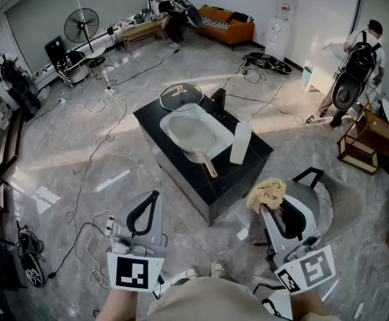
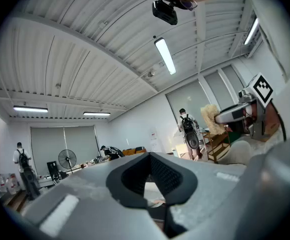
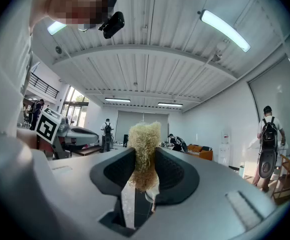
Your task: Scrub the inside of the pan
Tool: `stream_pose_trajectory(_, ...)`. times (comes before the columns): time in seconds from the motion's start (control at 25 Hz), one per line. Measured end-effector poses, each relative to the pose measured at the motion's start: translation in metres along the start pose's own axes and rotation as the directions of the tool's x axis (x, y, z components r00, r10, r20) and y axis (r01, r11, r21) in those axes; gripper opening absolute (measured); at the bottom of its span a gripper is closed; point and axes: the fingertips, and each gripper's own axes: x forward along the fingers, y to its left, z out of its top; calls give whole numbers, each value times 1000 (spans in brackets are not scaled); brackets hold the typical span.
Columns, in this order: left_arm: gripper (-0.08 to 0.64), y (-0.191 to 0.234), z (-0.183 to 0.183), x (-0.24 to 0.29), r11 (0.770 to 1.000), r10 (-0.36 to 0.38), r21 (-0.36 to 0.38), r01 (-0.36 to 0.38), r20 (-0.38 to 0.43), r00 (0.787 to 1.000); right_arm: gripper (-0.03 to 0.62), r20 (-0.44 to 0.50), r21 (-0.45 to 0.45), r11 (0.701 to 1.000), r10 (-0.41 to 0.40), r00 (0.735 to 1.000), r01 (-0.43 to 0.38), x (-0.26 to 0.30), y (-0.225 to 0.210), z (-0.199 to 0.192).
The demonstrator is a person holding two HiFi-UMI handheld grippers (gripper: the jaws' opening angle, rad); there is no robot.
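Pan (image 1: 193,134) on black table (image 1: 152,117) in head view, well apart from both tools. Left gripper view: left tool (image 2: 151,156) closed, nothing in it. Right gripper view: right tool (image 3: 145,159) clamps fibrous scrubber (image 3: 145,136). Only the scrubber's lower edge looks pinched, so it could slip out during scrubbing.

One desk (image 1: 248,154) is carrying one pan (image 1: 193,134), one glass lid (image 1: 181,96) and one white bottle (image 1: 240,142); two tools are showing, left tool (image 1: 155,196) and right tool (image 1: 269,209); one scouring pad (image 1: 268,194); one fan (image 1: 82,25); one sofa (image 1: 227,24).
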Motion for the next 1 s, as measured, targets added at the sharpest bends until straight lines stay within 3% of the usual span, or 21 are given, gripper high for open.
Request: stream_pose_trajectory(1.0,2,-33,-15,30,999,46,0,-47,-74,996,130,-55,70,995,81,995,-77,10,-42,-39)
